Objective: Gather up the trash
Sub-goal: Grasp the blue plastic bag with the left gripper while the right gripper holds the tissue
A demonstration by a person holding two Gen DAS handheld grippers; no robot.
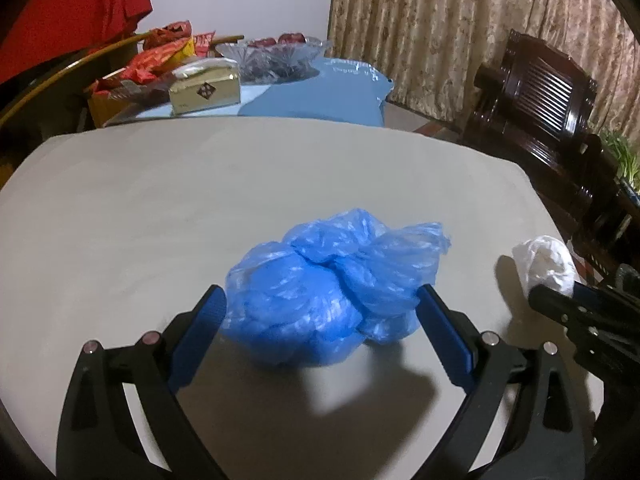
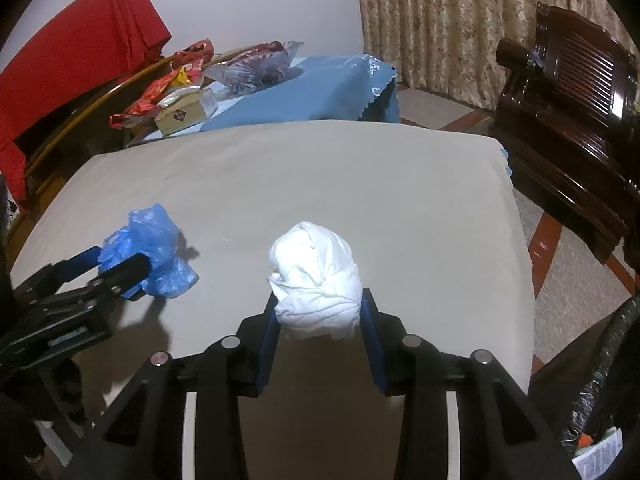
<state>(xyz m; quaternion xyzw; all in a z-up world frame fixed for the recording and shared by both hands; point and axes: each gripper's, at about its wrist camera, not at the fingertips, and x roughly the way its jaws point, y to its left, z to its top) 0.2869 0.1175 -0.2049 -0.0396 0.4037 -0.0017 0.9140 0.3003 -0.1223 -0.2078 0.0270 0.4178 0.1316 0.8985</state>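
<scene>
A crumpled blue plastic bag (image 1: 328, 288) sits between the fingers of my left gripper (image 1: 322, 300), which press its sides above the beige table (image 1: 200, 200). It also shows in the right wrist view (image 2: 148, 248), with the left gripper (image 2: 116, 266) around it. A crumpled white bag (image 2: 316, 280) sits between the fingers of my right gripper (image 2: 320, 304), which touch both its sides. The white bag also shows at the right in the left wrist view (image 1: 544, 264).
A black trash bag (image 2: 600, 400) with litter opens at the lower right beside the table. Behind the table stands a blue-covered table (image 1: 312, 92) with a glass bowl (image 1: 276, 54), a gold box (image 1: 206, 92) and red wrappers (image 1: 160, 60). A dark wooden chair (image 2: 568, 92) stands right.
</scene>
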